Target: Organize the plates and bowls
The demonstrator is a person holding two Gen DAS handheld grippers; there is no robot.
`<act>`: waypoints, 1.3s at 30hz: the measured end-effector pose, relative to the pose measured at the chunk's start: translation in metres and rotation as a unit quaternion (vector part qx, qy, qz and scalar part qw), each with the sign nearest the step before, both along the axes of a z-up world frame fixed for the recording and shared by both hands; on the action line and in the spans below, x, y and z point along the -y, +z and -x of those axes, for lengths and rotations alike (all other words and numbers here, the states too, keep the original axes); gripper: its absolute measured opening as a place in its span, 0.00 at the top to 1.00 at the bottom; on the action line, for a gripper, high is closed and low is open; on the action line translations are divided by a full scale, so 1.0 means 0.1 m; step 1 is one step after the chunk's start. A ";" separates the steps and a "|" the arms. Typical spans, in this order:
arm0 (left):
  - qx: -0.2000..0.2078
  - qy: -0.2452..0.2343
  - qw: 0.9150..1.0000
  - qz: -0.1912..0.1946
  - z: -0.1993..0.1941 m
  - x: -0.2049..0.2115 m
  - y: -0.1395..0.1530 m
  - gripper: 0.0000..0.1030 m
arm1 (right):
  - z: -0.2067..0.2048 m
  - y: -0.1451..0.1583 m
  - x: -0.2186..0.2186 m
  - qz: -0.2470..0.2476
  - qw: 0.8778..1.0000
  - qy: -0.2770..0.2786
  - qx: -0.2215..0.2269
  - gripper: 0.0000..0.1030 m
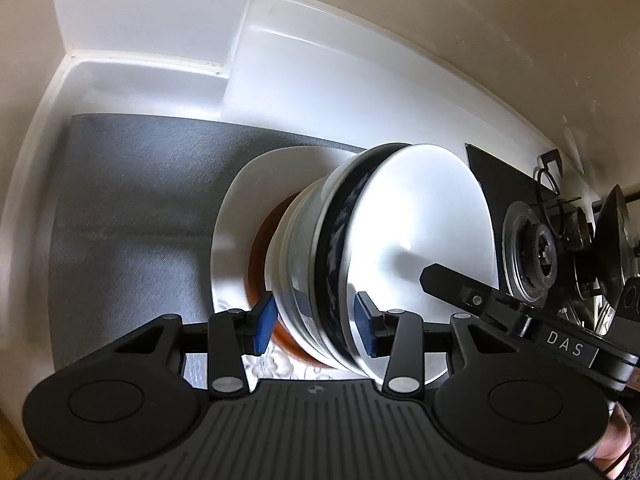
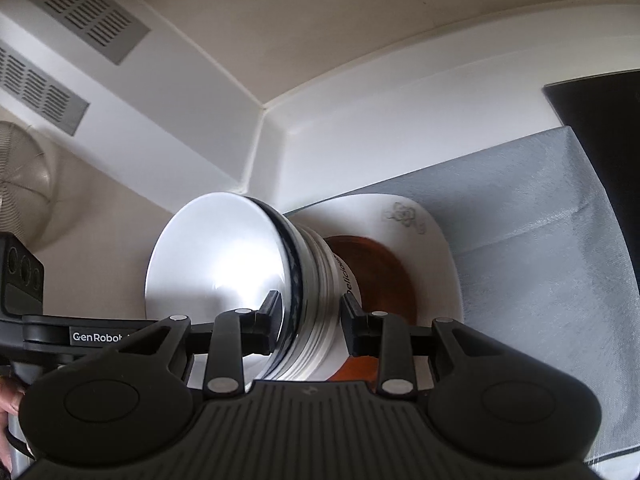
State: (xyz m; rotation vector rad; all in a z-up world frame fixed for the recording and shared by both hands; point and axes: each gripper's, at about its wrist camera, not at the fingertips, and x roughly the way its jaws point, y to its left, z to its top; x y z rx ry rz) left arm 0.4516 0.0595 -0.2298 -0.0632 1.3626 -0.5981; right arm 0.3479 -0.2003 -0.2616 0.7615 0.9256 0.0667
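A stack of nested bowls point(image 1: 320, 248), white with one dark blue patterned bowl near the top, is held between both tools. My left gripper point(image 1: 316, 328) has its blue pads point(image 1: 264, 328) pressed on the stack's rims from one side. My right gripper point(image 2: 312, 320) clamps the same stack point(image 2: 312, 280) from the opposite side, one finger point(image 1: 436, 276) reaching inside the top white bowl point(image 1: 416, 232). Below the stack lie a brown plate point(image 2: 380, 268) and a white square plate point(image 2: 432, 248). Whether the bowls touch the brown plate is not visible.
A grey mat point(image 1: 132, 208) covers the white counter under the plates. A black gas stove with a burner point(image 1: 536, 248) stands beside it. White walls point(image 1: 160, 20) close the corner. Vent grilles point(image 2: 80, 12) and a fan point(image 2: 20, 184) appear in the right wrist view.
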 end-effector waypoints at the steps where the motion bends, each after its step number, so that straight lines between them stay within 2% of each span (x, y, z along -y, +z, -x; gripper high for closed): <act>1: -0.002 -0.001 1.000 0.001 -0.03 0.02 -0.04 0.57 | -0.01 -0.02 0.00 0.001 1.000 -0.003 -0.002 0.66; 5: -0.013 0.002 1.000 0.009 -0.10 0.05 -0.18 0.57 | -0.06 -0.12 0.01 0.009 1.000 -0.008 -0.009 0.65; 9: -0.005 -0.006 1.000 0.009 -0.14 0.09 -0.28 0.57 | -0.08 -0.21 0.00 0.014 1.000 -0.007 -0.018 0.65; 19: 0.048 -0.030 0.998 0.013 0.03 0.19 -0.24 0.58 | 0.05 -0.29 -0.03 0.025 0.999 -0.013 -0.023 0.66; 22: 0.078 -0.027 0.997 0.012 0.14 0.13 -0.15 0.47 | 0.12 -0.16 -0.09 0.055 0.998 -0.023 -0.019 0.66; 24: 0.103 -0.026 0.994 0.009 0.25 0.11 -0.06 0.31 | 0.19 -0.03 -0.17 0.094 0.995 -0.022 -0.011 0.61; 25: 0.116 -0.022 0.993 0.004 0.30 0.10 0.00 0.28 | 0.22 0.02 -0.19 0.109 0.994 -0.024 -0.012 0.58; 26: 0.129 -0.018 0.991 -0.002 0.37 0.10 0.06 0.23 | 0.27 0.07 -0.22 0.123 0.992 -0.029 -0.013 0.49; 31: 0.178 -0.013 0.984 -0.017 0.82 0.09 0.52 0.17 | 0.60 0.38 -0.36 0.157 0.987 -0.020 -0.006 0.48; 33: 0.200 -0.013 0.979 -0.023 1.07 0.14 0.78 0.05 | 0.75 0.56 -0.43 0.164 0.986 -0.004 0.004 0.47; 34: 0.213 -0.013 0.976 -0.032 1.21 0.18 0.92 0.03 | 0.83 0.66 -0.46 0.169 0.986 0.001 0.011 0.47; 37: 0.245 -0.010 0.967 -0.068 1.66 0.34 1.29 0.01 | 1.09 1.01 -0.52 0.182 0.983 0.015 0.025 0.36; 39: 0.269 0.007 0.960 -0.084 1.98 0.46 1.52 0.00 | 1.28 1.26 -0.53 0.192 0.981 0.022 0.035 0.22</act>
